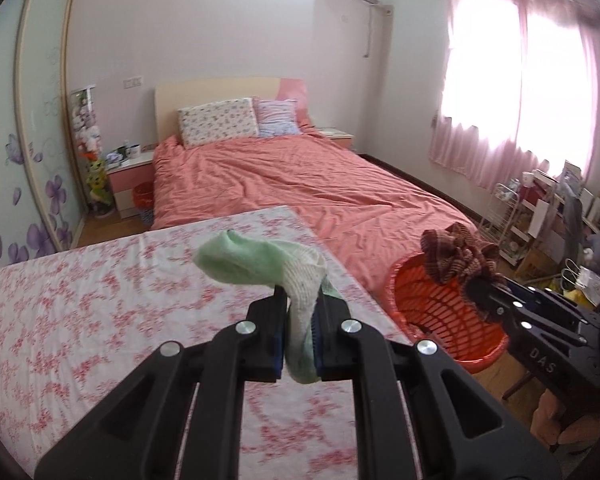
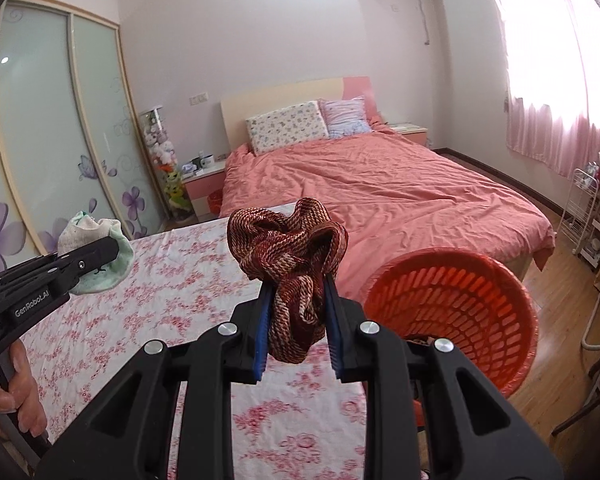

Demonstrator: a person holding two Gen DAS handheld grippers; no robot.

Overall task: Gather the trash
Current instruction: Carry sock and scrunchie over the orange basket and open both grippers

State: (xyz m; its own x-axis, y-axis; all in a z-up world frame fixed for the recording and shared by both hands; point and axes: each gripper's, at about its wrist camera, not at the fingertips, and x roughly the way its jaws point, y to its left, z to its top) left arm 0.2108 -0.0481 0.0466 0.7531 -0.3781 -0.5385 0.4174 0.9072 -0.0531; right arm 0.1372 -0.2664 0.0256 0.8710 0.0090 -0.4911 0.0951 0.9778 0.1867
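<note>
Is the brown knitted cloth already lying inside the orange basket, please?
No, the brown knitted cloth is clamped in the right gripper, beside the orange basket.

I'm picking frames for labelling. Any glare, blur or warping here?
Left wrist view: window blown out behind the curtain, tablecloth soft near the bottom. Right wrist view: window glare at top right, wardrobe frames bowed by the fisheye; sock and cloth sharp.

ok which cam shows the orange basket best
The right wrist view: the orange basket shows its whole rim and slatted inside. In the left wrist view, the right gripper and its brown cloth cover part of it.
</note>
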